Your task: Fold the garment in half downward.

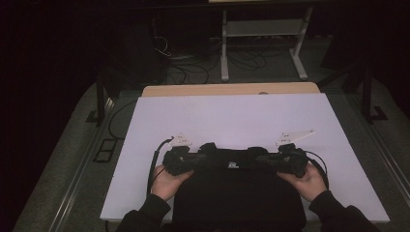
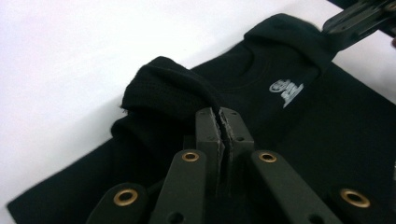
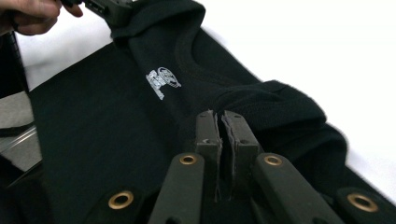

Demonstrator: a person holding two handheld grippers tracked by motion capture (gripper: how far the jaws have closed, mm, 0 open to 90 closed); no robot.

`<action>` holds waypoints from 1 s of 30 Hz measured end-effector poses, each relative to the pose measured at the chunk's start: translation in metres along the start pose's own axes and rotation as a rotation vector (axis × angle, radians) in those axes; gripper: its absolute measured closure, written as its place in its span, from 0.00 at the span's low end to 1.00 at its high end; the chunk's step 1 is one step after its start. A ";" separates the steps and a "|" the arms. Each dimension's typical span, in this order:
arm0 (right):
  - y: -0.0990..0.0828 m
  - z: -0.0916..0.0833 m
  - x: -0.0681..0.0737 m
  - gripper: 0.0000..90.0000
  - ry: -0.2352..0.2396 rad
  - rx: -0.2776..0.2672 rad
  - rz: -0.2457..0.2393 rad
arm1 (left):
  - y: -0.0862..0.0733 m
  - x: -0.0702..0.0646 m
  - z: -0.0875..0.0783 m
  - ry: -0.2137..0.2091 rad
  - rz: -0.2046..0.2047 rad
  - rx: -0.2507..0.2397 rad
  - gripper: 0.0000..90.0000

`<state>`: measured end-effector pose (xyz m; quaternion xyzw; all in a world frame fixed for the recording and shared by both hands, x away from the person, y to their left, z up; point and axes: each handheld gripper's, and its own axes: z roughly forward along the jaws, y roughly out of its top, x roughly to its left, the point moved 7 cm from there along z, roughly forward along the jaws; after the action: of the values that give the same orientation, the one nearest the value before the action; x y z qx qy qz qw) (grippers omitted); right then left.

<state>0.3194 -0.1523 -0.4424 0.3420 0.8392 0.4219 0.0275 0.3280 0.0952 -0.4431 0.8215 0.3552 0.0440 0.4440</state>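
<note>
While the black garment (image 1: pixel 239 193) lies flat on the white worktop (image 1: pixel 232 116) at the person's edge, the left gripper (image 2: pixel 218 114) is clamped on one bunched shoulder fold and the right gripper (image 3: pixel 219 116) on the other, neckline and white logo (image 2: pixel 286 88) between them.

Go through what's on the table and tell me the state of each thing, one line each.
black shirt: lying flat on the white board, collar end away from the person, both shoulders bunched and pinched.
left gripper: shut on the shirt's shoulder fold.
right gripper: shut on the other shoulder fold.
white board: flat on the table, far half bare.
</note>
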 end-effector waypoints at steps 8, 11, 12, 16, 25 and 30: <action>-0.014 0.007 0.008 0.93 0.033 0.059 -0.021 | -0.014 -0.004 0.001 -0.030 0.030 0.036 0.96; -0.017 0.007 0.012 0.93 0.048 0.068 -0.021 | -0.018 -0.006 -0.001 -0.039 0.031 0.041 0.96; -0.018 0.007 0.013 0.93 0.052 0.071 -0.023 | -0.019 -0.007 -0.002 -0.042 0.033 0.044 0.96; -0.023 0.007 0.016 0.93 0.073 0.086 -0.026 | -0.024 -0.011 -0.004 -0.053 0.031 0.051 0.96; -0.032 0.007 0.024 0.93 0.100 0.123 -0.032 | -0.036 -0.020 -0.008 -0.080 0.047 0.084 0.96; -0.037 0.007 0.027 0.93 0.110 0.139 -0.032 | -0.039 -0.022 -0.008 -0.092 0.048 0.094 0.96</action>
<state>0.2807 -0.1466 -0.4672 0.3061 0.8719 0.3805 -0.0357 0.2870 0.1010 -0.4626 0.8509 0.3164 0.0003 0.4193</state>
